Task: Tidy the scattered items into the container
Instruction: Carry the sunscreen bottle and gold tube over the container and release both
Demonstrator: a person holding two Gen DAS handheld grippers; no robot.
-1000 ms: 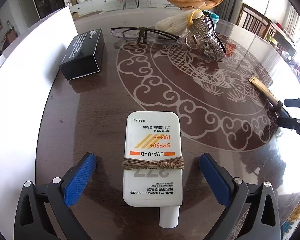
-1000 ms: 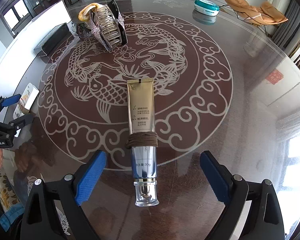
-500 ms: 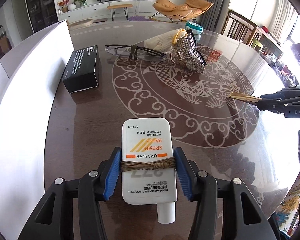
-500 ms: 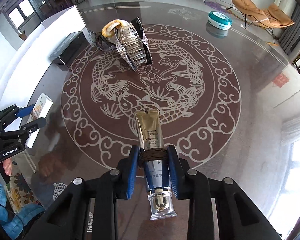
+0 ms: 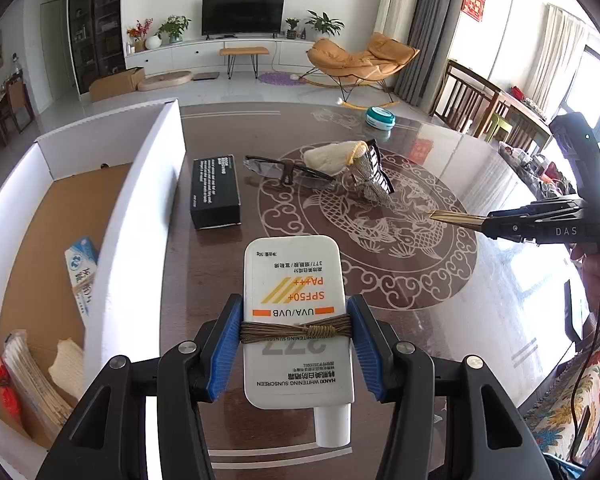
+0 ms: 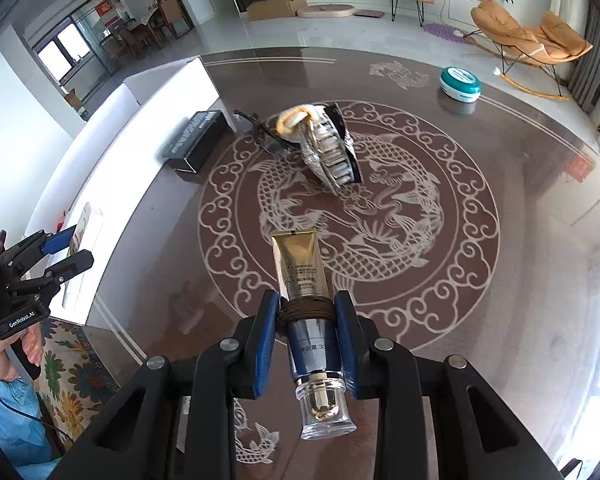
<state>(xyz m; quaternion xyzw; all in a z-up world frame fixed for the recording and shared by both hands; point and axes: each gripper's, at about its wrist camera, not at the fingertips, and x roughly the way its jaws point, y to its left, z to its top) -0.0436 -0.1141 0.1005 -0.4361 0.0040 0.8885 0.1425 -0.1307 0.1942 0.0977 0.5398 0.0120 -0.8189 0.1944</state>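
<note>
Item one: sunscreen bottle [image 5: 296, 312], white, cord-wrapped, being gripped by the left claw [image 5: 296, 344] across its width, long axis running up the frame away from the claw, cap nearest the camera. The container [image 5: 148, 184] (white walls, cardboard floor) is lying to the frame's left, just beside this claw, which is the nearer one.

Item two: gold tube [image 6: 306, 300], being clamped at its cord by the right claw [image 6: 306, 328], over the surface [image 6: 500, 280]; container at upper left, well apart.
</note>
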